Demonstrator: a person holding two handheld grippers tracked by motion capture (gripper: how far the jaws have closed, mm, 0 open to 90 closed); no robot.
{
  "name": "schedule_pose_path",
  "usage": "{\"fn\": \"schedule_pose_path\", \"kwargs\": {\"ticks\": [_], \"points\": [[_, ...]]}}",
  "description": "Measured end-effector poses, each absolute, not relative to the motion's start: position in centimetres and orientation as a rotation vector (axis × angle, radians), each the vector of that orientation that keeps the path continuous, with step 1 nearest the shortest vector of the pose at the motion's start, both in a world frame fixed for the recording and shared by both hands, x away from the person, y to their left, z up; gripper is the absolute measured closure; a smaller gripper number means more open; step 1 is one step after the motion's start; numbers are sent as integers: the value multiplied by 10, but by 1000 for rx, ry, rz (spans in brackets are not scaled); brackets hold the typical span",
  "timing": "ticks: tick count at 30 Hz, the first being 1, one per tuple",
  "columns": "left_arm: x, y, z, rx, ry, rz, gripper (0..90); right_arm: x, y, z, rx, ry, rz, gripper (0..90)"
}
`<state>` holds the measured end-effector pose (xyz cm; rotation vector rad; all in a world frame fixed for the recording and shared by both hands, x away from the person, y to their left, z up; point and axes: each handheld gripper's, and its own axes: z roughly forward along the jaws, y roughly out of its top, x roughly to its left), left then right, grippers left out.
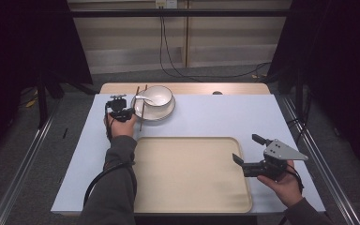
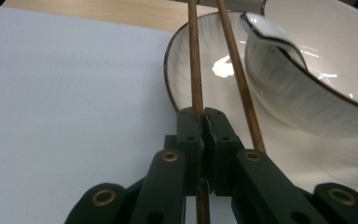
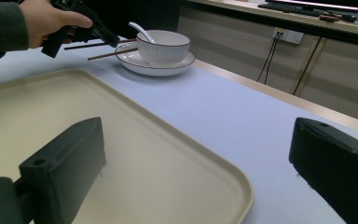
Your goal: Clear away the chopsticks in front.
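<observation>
Two tongs: left tongs (image 2: 204,116) clamped on chopstick (image 2: 195,56); right tongs (image 1: 246,149) apart over tray (image 1: 187,197).

Left tongs (image 2: 204,122) reached far forward, jaws pinched together on a thin stick; right tongs (image 1: 247,151) held near, jaws spread wide

Bright worktop, dark surroundings, soft close-ups

Even light from overhead falls on the pale worktop (image 1: 262,117) while both sides of the high view sink into near black. In the left gripper view, glare spots sit on the glossy plate (image 2: 221,67) and the bowl (image 2: 317,60); the tongs (image 2: 204,123) look dim and perhaps slightly soft. In the right gripper view the near black jaws blur, and shadows lie faint on the tray (image 3: 135,154)
</observation>
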<state>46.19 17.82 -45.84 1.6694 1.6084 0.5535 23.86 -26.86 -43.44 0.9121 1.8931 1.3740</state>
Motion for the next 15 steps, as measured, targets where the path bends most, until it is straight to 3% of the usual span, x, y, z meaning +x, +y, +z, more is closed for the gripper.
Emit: {"fn": "schedule_pose_path", "kwargs": {"ticks": [15], "points": [[409,196,-451,1562,1677,518,855,238,-267,-435,902,1899,1369,33]]}}
